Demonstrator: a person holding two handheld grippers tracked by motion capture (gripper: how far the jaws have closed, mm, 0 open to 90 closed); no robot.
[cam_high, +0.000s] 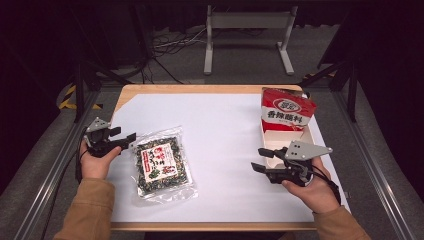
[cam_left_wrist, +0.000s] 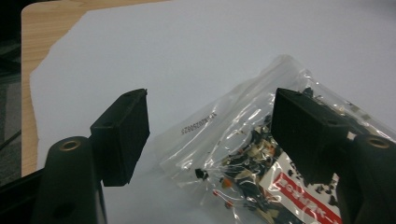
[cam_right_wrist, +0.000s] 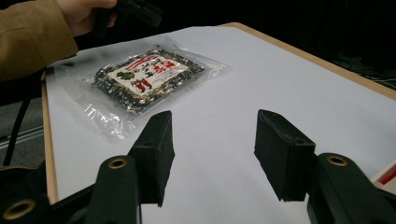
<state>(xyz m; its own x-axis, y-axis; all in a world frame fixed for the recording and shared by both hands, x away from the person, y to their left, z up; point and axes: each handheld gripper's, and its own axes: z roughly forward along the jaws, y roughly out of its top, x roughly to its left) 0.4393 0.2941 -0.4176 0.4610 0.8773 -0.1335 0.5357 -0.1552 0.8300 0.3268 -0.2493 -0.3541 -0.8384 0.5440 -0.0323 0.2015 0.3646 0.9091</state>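
Left gripper (cam_high: 126, 136): jaws spread apart, nothing between them, held in the left hand (cam_high: 96, 159) over the left edge of the table (cam_high: 200, 89). Aimed right, toward the clear snack packet (cam_high: 161, 164), tips just beside its upper left corner; touching or not, cannot tell. In the left gripper view, jaws open over the packet's transparent sealed edge (cam_left_wrist: 224, 116), with printed digits on the film and dark, mixed contents lower down.

Right gripper (cam_high: 261, 159): also open, empty, gripped by the right hand (cam_high: 312, 190) near the table's right side. Pointed left across the bare white sheet (cam_high: 220, 130), well apart from the packet. In the right gripper view, both black jaws wide apart above the white surface, the packet (cam_right_wrist: 142, 77) lying flat farther off, with the other hand (cam_right_wrist: 84, 14) and a brown sleeve (cam_right_wrist: 32, 37) beyond it.

Snack packet: flat on the white sheet, left half of the table, red-and-white label facing up, slightly tilted.

Just behind the right gripper, a shallow white box (cam_high: 282, 137) at the right edge of the table. Standing upright at its far end, a red and white bag (cam_high: 286, 110) with printed characters.

Beyond the table, a grey floor, cables and a white metal frame (cam_high: 247, 35).
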